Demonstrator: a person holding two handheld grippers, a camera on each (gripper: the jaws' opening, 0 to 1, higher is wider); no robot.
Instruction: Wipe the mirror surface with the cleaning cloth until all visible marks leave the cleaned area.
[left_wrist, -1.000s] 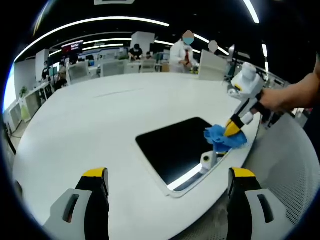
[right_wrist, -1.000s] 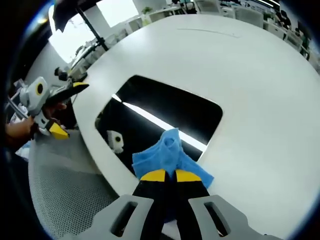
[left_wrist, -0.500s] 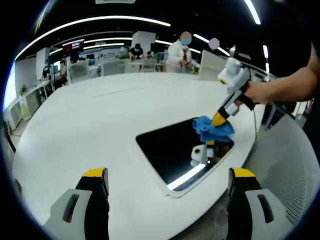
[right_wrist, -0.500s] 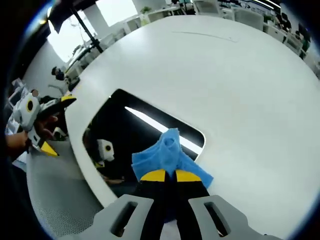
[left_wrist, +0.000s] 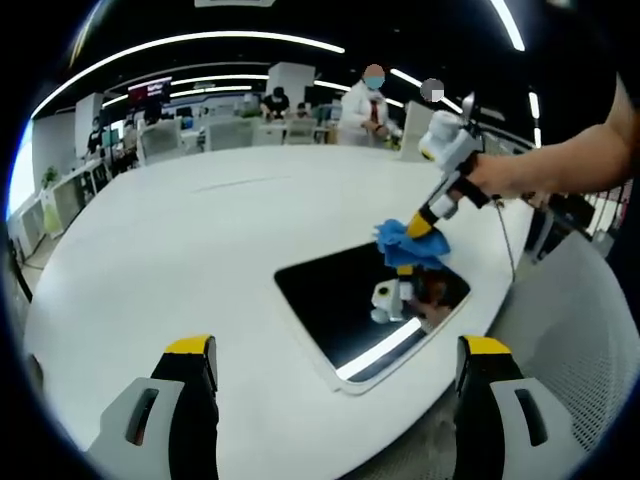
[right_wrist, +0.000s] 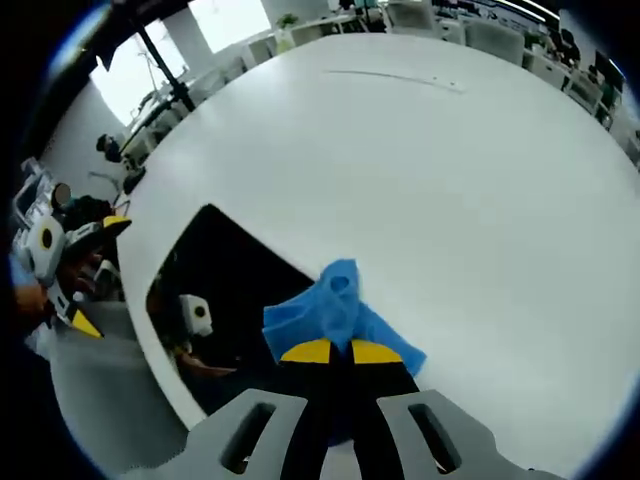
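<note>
The mirror (left_wrist: 365, 310) lies flat on the white table (left_wrist: 180, 260), near the table's rounded edge, with one long side running close along that edge. In the right gripper view the mirror (right_wrist: 225, 315) shows as a dark slab reaching toward the table (right_wrist: 450, 180) rim, its far corner under the cloth. Most of the table beyond the mirror is bare white top, wide and open on every other side.

The right gripper (right_wrist: 332, 352) has its yellow-tipped jaws pressed together on a blue cloth (right_wrist: 335, 305), which bunches out ahead of the tips. In the left gripper view the same gripper (left_wrist: 425, 222) comes in from the right in a person's hand (left_wrist: 495, 175), and the cloth (left_wrist: 410, 245) touches the mirror at its far corner. The glass there reflects the gripper and hand.

The left gripper (left_wrist: 335, 365) hangs short of the mirror's near corner, its jaws wide apart with nothing between them.

No writing on the mirror or cloth can be read. Past the table is an office with desks, ceiling light strips, a lit screen too small to read, and people (left_wrist: 365, 105) standing far off
</note>
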